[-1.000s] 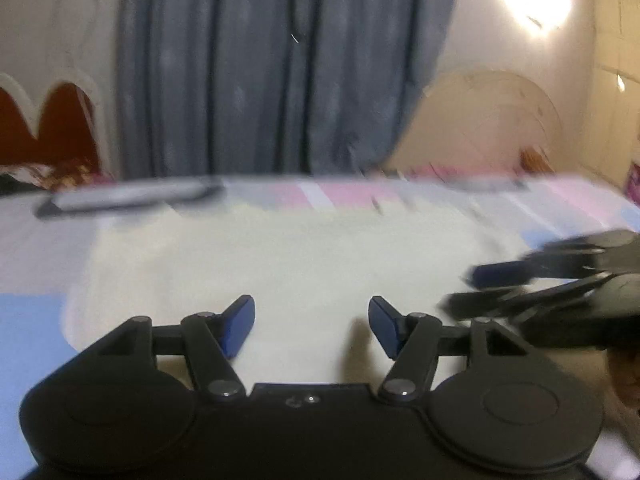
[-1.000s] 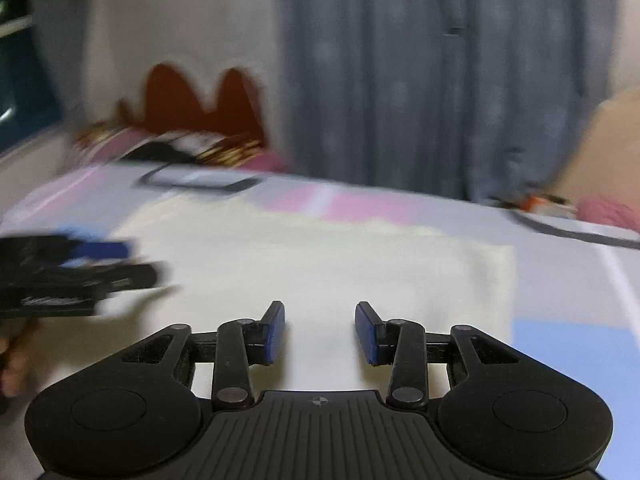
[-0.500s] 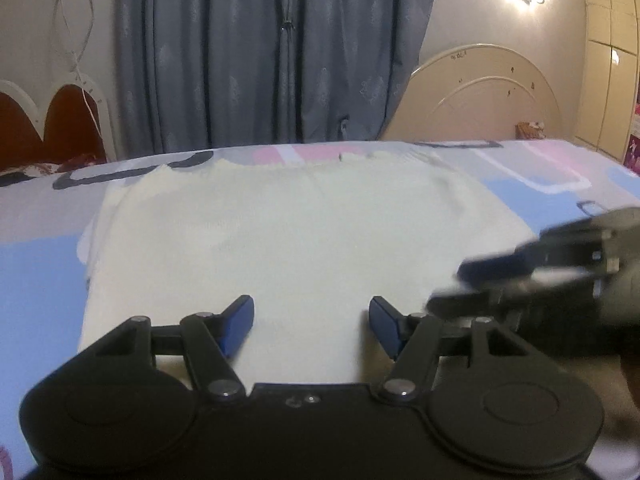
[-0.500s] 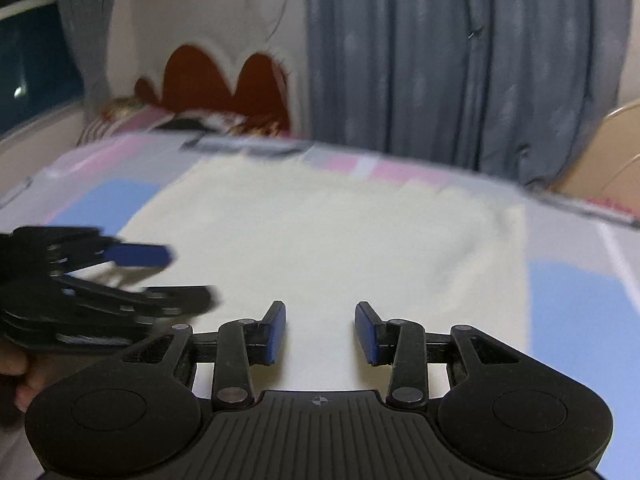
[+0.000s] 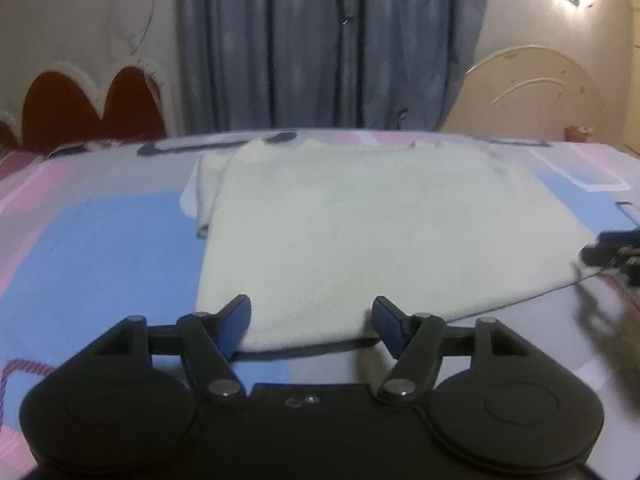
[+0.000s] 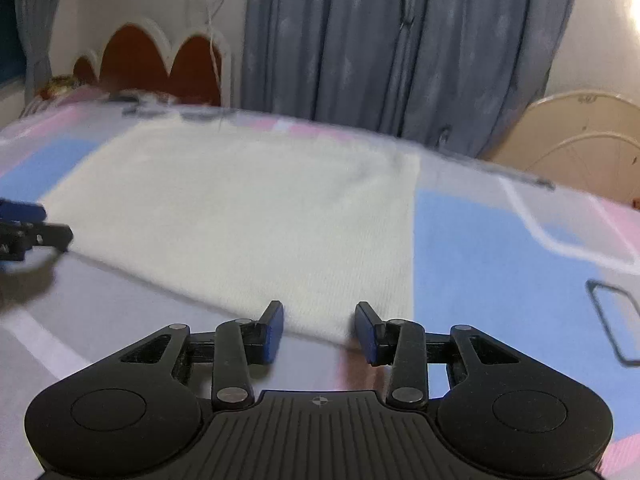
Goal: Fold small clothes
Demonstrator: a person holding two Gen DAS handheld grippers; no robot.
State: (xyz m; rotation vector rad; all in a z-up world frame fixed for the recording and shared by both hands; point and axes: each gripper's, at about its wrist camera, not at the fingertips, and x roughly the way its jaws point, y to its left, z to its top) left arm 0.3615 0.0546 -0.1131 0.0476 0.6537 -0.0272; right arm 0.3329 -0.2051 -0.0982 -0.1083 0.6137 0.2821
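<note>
A: Count?

B: One cloth (image 5: 360, 232), cream knit, lying flat on the bed sheet (image 5: 100, 248). Two grippers. One grey curtain (image 5: 332, 44) at the far wall, one red scalloped headboard (image 5: 88, 108) far left, one cream headboard (image 5: 532, 96) far right.

A: Cloth orientation?

B: Roughly rectangular. In the left wrist view its near hem runs left to right, sides run away toward the curtain. Which axis is longer I can't tell through the fisheye. A folded strip sticks out along its far left edge. Frames are a bit blurred.

A: Left gripper?

B: Left gripper (image 5: 312, 320) sits at the near left corner of the cloth. Jaws wide and opening. The near hem lies between the blue fingers (image 5: 236, 320), but neither presses on it. Nothing gripped. It also shows at the left edge of the right wrist view (image 6: 36, 224), beside the cloth's left side.

A: Right gripper?

B: Right gripper (image 6: 319, 332) is at the near right corner. Jaws apart, narrower than the left. The corner edge lies in the gap, pads (image 6: 272, 332) not pressing on it. Holds nothing. In the left wrist view it's at the far right edge (image 5: 612, 254), just off the cloth's right side.
</note>
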